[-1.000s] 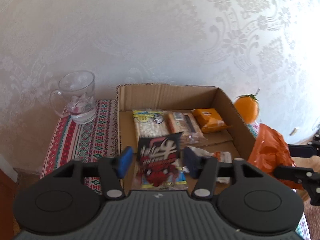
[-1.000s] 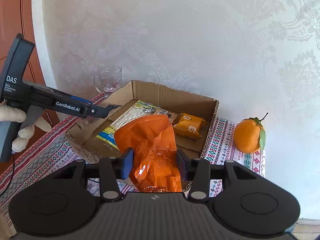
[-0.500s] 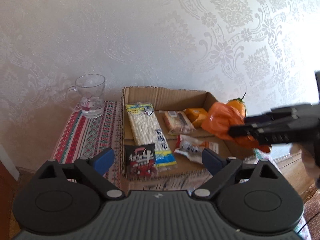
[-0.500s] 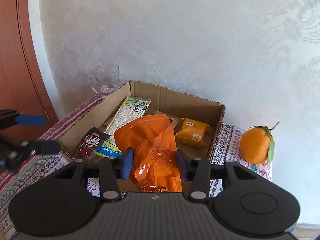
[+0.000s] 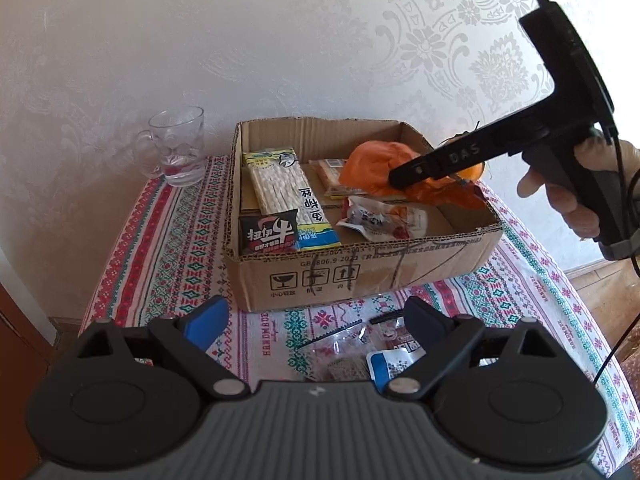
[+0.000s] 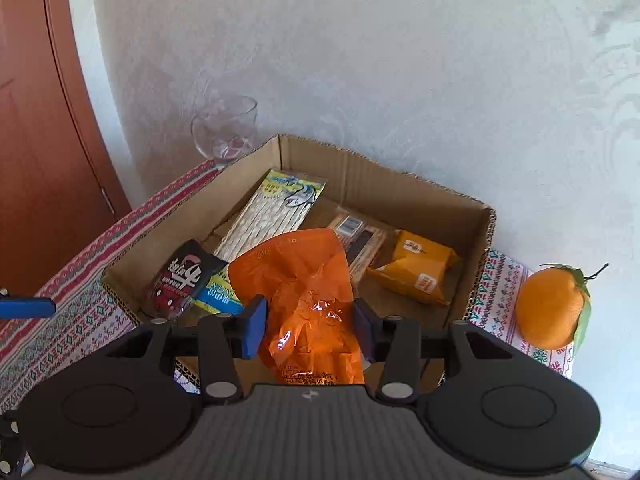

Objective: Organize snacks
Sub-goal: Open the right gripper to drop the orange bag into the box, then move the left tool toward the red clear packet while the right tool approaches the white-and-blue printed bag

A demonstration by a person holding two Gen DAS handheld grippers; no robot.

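A cardboard box [image 5: 360, 276] [image 6: 400, 196] stands on the patterned tablecloth and holds several snack packets. A black packet [image 5: 269, 235] [image 6: 180, 276] leans at its front left corner, on a long yellow noodle packet [image 5: 280, 184]. My right gripper [image 6: 310, 330] is shut on an orange bag [image 6: 308, 304] and holds it over the box; it also shows in the left wrist view [image 5: 376, 168]. My left gripper [image 5: 316, 320] is open and empty, in front of the box, above a clear snack packet [image 5: 352, 354] on the cloth.
A glass mug [image 5: 176, 148] [image 6: 226, 130] stands left of the box by the wall. An orange fruit [image 6: 552, 308] sits right of the box. A yellow packet [image 6: 416, 268] lies at the box's back right. A brown door [image 6: 44, 120] is at far left.
My left gripper let go of the black packet in the box, opened wide and pulled back toward the table's front. My right gripper carried the orange bag over the box.
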